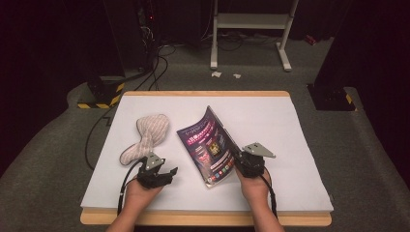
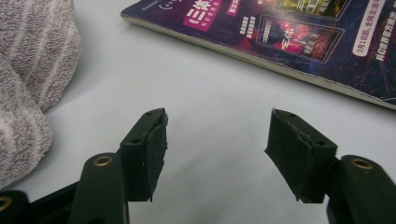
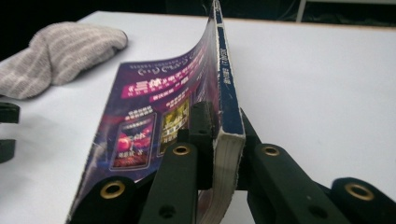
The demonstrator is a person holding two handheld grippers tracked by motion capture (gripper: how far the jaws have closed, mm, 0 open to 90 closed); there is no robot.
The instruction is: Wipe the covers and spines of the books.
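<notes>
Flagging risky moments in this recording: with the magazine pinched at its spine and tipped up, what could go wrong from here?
1. The right gripper is shut on the magazine at the spine edge alone; the floppy pages already curve and could sag, fan open or slip out.
2. The left gripper is open over the bare table, giving the magazine no support.
3. The striped cloth lies close by; a swinging magazine might drag it.
</notes>
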